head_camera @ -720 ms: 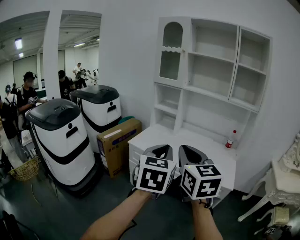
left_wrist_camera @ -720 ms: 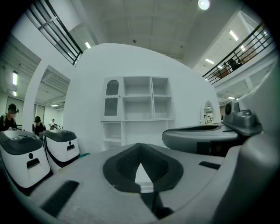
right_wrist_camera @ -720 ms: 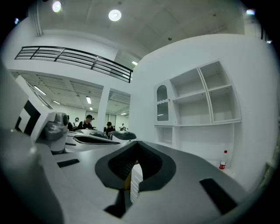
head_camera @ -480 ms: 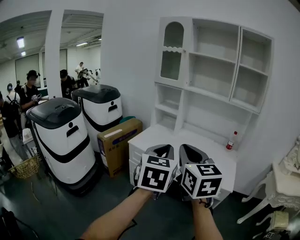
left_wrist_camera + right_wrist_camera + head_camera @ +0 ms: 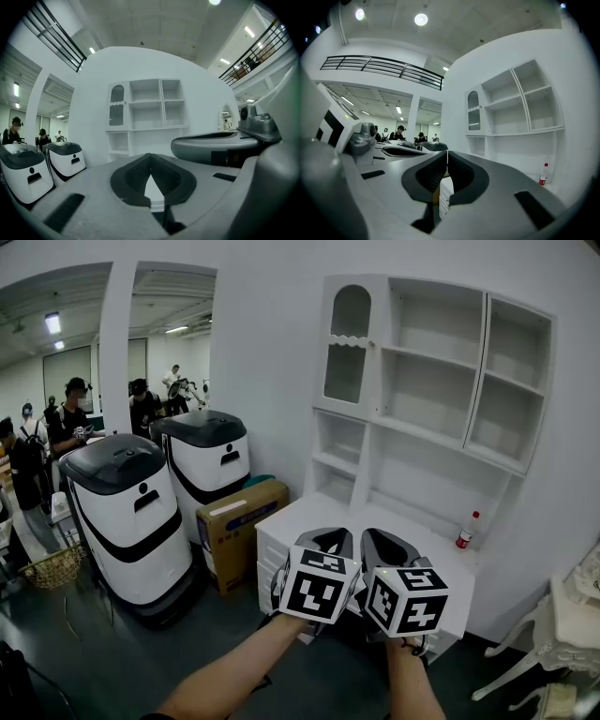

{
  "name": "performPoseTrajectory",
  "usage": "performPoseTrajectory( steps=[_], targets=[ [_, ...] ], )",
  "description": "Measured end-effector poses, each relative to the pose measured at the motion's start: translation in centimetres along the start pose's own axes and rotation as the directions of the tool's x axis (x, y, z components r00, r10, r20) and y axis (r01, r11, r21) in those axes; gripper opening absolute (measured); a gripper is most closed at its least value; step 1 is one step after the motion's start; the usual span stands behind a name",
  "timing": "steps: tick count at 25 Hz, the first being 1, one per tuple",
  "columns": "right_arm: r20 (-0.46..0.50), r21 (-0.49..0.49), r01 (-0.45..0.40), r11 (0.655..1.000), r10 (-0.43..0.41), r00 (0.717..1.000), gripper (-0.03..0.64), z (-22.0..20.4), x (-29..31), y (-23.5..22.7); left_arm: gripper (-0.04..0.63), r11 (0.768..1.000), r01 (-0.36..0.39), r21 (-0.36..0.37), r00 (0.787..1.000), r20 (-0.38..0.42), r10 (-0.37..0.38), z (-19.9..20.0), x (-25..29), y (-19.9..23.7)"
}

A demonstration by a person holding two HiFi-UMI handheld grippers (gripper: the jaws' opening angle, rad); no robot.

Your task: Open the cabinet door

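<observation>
The white cabinet (image 5: 427, 399) stands against the wall on a low drawer base (image 5: 281, 531). Its only door (image 5: 346, 343) is the arched, glazed one at the upper left, and it is closed. The other shelves are open. My left gripper (image 5: 326, 542) and right gripper (image 5: 382, 547) are held side by side, level, in front of the base and well short of the door. Both are shut with nothing between the jaws. In the left gripper view the left gripper (image 5: 150, 155) faces the door (image 5: 117, 105). In the right gripper view the right gripper (image 5: 446, 154) has the door (image 5: 473, 110) above it.
A red-capped bottle (image 5: 464, 531) stands on the cabinet's counter at the right. Left of the cabinet sit a cardboard box (image 5: 239, 521) and two white-and-black machines (image 5: 127, 512) (image 5: 204, 460). People (image 5: 75, 423) stand in the room behind. A white ornate table (image 5: 577, 610) is at the far right.
The head view has turned slightly left, so the cabinet and grippers sit a little further right in the picture. Both grippers stay shut, side by side. People in the background have shifted.
</observation>
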State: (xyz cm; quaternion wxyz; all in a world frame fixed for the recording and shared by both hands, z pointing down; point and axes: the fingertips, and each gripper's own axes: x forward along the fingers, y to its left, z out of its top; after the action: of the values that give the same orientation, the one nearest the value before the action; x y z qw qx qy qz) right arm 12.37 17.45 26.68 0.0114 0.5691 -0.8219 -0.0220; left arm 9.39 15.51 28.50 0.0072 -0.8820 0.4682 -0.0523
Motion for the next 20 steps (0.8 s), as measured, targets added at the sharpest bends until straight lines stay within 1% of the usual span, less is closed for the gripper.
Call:
performPoseTrajectory(
  steps=[8, 15, 20],
  targets=[
    [-0.005, -0.009, -0.007, 1.000, 0.007, 1.000, 0.021, -0.5, 2.6, -2.2, 0.012, 1.000, -0.007, -0.014, 1.000, 0.003, 0.007, 0.3, 3.5, 1.2],
    [-0.012, -0.031, 0.020, 0.999, -0.021, 1.000, 0.021, -0.6, 7.1, -4.2, 0.011, 1.000, 0.024, -0.008, 1.000, 0.011, -0.024, 0.6, 7.9, 3.7],
    [-0.019, -0.026, 0.053, 0.998, -0.054, 0.998, 0.021, -0.3, 11.1, -5.7, 0.011, 0.998, 0.056, -0.011, 0.998, 0.013, -0.056, 1.1, 11.6, 6.2]
  ],
)
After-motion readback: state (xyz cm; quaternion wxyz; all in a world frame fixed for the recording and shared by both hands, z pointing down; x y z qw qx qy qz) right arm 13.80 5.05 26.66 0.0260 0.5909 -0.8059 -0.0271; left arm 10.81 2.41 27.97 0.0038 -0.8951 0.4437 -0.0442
